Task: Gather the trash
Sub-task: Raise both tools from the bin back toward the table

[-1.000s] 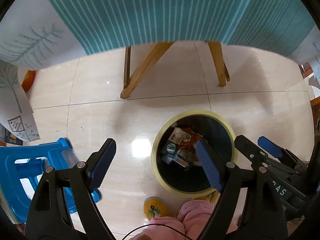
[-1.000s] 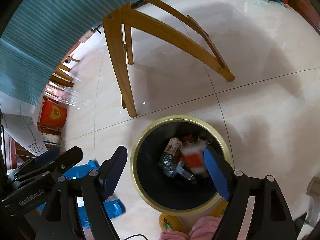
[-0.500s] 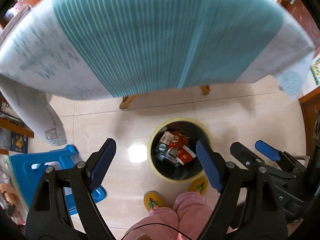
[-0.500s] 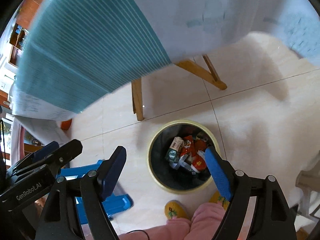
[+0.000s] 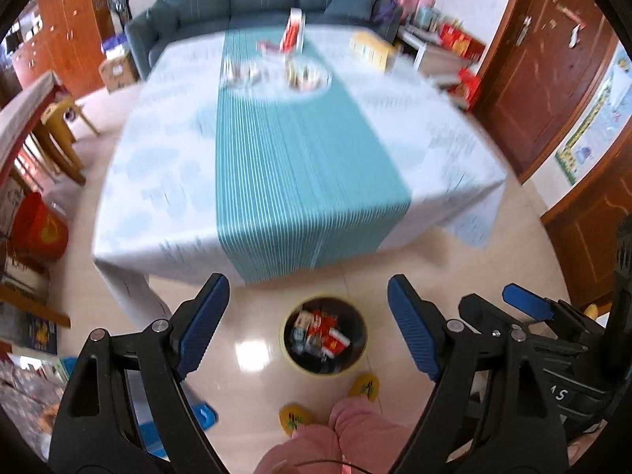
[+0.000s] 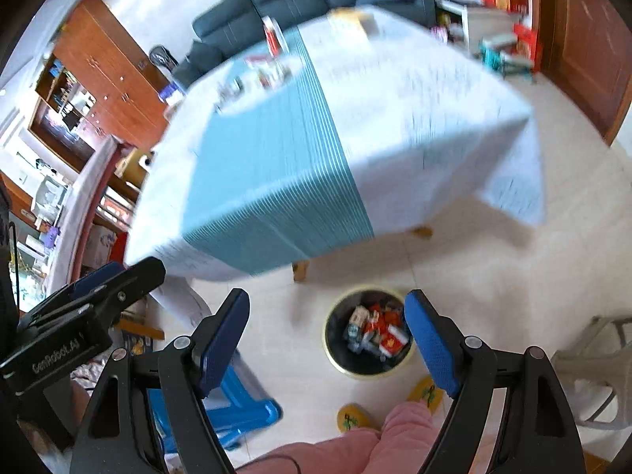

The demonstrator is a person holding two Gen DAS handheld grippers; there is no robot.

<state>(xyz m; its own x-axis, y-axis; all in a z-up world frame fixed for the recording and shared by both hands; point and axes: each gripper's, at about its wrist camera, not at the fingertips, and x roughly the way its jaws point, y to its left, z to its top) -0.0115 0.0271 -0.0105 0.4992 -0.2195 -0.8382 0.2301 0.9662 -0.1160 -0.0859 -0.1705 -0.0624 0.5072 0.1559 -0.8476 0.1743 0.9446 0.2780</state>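
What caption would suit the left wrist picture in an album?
Open left gripper above a floor bin of wrappers, facing a blurred table.

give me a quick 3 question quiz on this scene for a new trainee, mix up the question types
1. True or false: the left gripper is holding a piece of trash.
2. Where does the trash bin stand? A) on the table B) on the floor by the person's slippers C) on the blue stool
3. Fill in: the strip down the middle of the table is a striped ____ runner.

Key
1. False; both it and the right gripper are open and empty.
2. B
3. Teal
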